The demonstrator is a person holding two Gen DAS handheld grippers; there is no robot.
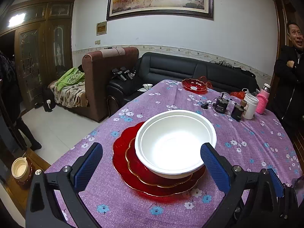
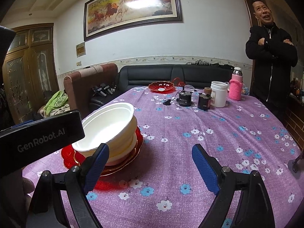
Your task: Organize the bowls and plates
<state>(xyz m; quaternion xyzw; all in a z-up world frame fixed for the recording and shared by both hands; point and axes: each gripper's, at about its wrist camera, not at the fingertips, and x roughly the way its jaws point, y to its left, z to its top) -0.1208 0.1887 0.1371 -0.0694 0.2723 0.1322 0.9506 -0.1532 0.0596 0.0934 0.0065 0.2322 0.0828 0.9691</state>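
Note:
Nested white bowls (image 1: 175, 142) sit on a small red scalloped plate (image 1: 140, 169), which lies on a larger red plate (image 1: 121, 148). The stack also shows in the right wrist view (image 2: 108, 129) at the left. My left gripper (image 1: 152, 159) is open and empty, its fingers either side of the stack's near edge. My right gripper (image 2: 150, 157) is open and empty, to the right of the stack over the bare tablecloth. Another red plate (image 1: 193, 85) lies at the table's far edge; it also shows in the right wrist view (image 2: 161, 86).
The table has a purple flowered cloth (image 2: 190, 133). At the far right stand two black cylinders (image 2: 185, 99), a white jar (image 2: 218, 94) and a pink-sleeved flask (image 2: 236, 84). A man (image 2: 271, 57) stands at the right. A black sofa (image 1: 180, 70) lies behind.

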